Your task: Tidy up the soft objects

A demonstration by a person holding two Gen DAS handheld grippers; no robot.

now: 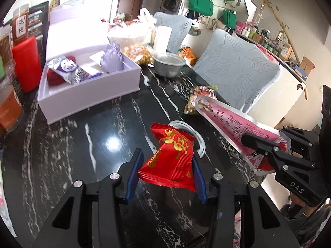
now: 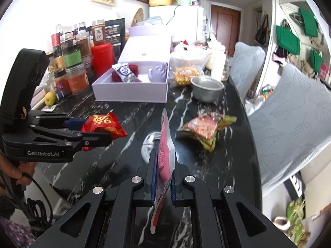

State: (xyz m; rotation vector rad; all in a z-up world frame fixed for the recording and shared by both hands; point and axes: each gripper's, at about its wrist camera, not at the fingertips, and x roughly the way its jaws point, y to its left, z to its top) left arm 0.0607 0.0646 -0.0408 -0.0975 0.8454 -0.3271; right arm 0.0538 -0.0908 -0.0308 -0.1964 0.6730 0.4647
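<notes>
Marble table [image 1: 68, 144] bears lavender box [image 1: 91, 95]; left tongs [image 1: 165, 173] grip red packet [image 1: 171, 161], right tongs [image 2: 163, 177] pink pouch [image 2: 164, 150].

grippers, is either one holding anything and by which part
Left gripper grips the red packet across its lower end; right gripper pinches the pink pouch near one end.

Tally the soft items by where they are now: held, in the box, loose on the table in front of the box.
Held: 2, red packet, pink pouch
In lavender box: 3, silver-purple packet, red cloth, purple drawstring pouch
Loose on table: 1, red-green packet
Total: 6
</notes>
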